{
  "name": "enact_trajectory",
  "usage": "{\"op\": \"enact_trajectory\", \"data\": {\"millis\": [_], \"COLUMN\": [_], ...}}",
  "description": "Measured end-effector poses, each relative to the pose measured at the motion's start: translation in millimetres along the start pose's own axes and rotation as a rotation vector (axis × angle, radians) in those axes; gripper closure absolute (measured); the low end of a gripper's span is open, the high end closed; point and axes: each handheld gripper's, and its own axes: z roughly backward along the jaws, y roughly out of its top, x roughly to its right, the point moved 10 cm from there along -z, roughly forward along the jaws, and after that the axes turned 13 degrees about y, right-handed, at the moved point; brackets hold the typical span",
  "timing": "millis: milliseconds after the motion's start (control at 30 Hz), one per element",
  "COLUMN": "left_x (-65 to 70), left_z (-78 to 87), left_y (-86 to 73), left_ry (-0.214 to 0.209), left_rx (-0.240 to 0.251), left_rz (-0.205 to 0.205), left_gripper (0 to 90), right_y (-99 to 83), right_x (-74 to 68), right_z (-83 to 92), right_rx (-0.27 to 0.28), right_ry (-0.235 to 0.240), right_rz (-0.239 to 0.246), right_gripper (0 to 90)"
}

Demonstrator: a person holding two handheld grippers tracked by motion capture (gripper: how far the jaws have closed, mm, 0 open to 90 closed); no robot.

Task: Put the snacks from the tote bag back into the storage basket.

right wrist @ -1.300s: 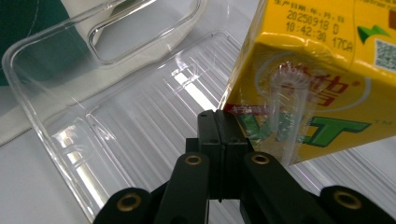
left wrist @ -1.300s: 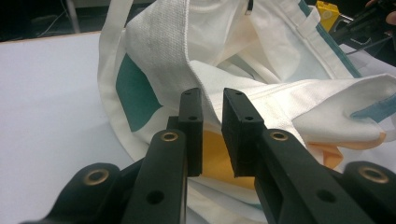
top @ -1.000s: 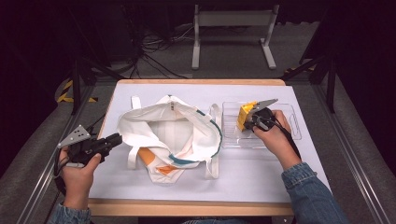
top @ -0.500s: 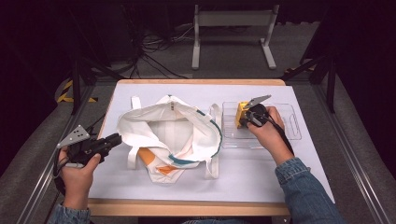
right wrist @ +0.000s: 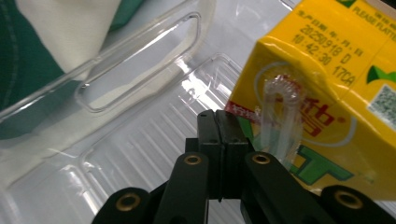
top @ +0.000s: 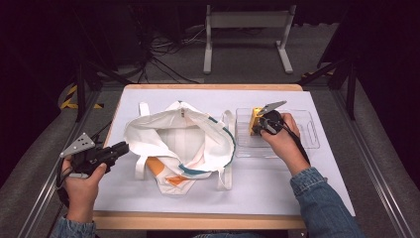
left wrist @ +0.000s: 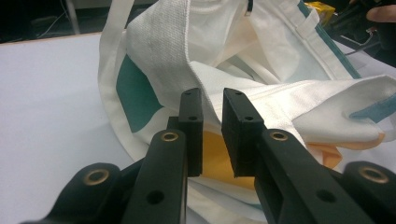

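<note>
My right claw (top: 256,127) is down in the clear plastic tray (top: 309,130) on the right of the table (top: 277,183), right at the yellow juice carton (top: 255,118), and in the right gripper view its jaws stand pressed together with nothing between them, their tips at the carton's (right wrist: 327,93) lower corner beside the wrapped straw (right wrist: 280,112) stuck to its side. So the carton is not yet grasped; it sits in the tray, just beside the white tote bag (top: 183,144) that lies with its mouth gaping in the middle of the table. My left claw (top: 119,148) waits at the bag's left edge, jaws parted by a narrow gap and holding nothing; the left gripper view looks along them at the bag's (left wrist: 261,84) folded rim and teal print, close but not pinched. As I judge it, the job is packing the carton into the bag, and nearly all of it is left: take hold of the carton, carry it over, put it in, perhaps with my left claw holding the mouth open. Compared with the earlier frames, my right hand has slid a little toward the bag and the carton has come with it along the tray's left part, turned more upright; my left hand and the bag have kept their places.
</note>
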Motion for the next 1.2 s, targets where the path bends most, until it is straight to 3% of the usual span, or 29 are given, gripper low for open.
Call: {"op": "enact_trajectory", "data": {"millis": [200, 367, 400, 467, 500, 667, 767, 900, 1200], "left_x": [2.0, 2.8, 3.1, 4.0, 4.3, 3.1, 2.0, 2.4, 1.2], "left_z": [1.1, 6.5, 7.9, 10.0, 11.4, 16.4, 20.3, 23.3, 27.4], "left_y": [3.1, 4.3, 4.2, 3.1, 1.1, -3.4, -6.2, -10.7, -22.8], "left_ry": [0.003, 0.005, 0.005, 0.006, 0.011, 0.016, 0.012, 0.005, 0.013], "left_rx": [0.005, 0.011, 0.011, 0.009, 0.004, -0.003, -0.011, -0.020, -0.009], "left_rz": [-0.017, -0.020, -0.022, -0.027, -0.030, -0.025, -0.030, -0.033, -0.044], "left_gripper": [78.2, 77.8, 77.4, 77.0, 76.6, 75.2, 73.3, 70.4, 62.6], "right_y": [5.8, 3.3, 0.3, -0.9, -4.5, -15.4, -26.2, -42.4, -79.2], "right_x": [-19.4, -27.7, -30.3, -31.2, -32.1, -31.7, -33.2, -33.5, -33.4], "right_z": [25.4, 55.8, 68.8, 73.8, 88.6, 113.0, 127.6, 146.0, 175.8], "right_rx": [0.069, 0.151, 0.183, 0.196, 0.241, 0.306, 0.336, 0.369, 0.520], "right_ry": [0.042, 0.088, 0.100, 0.104, 0.098, 0.079, 0.085, 0.059, 0.028], "right_rz": [0.063, 0.070, 0.074, 0.073, 0.073, 0.069, 0.072, 0.099, 0.097], "right_gripper": [77.9, 60.7, 53.0, 48.7, 39.1, 28.3, 22.5, 18.1, 12.5]}}
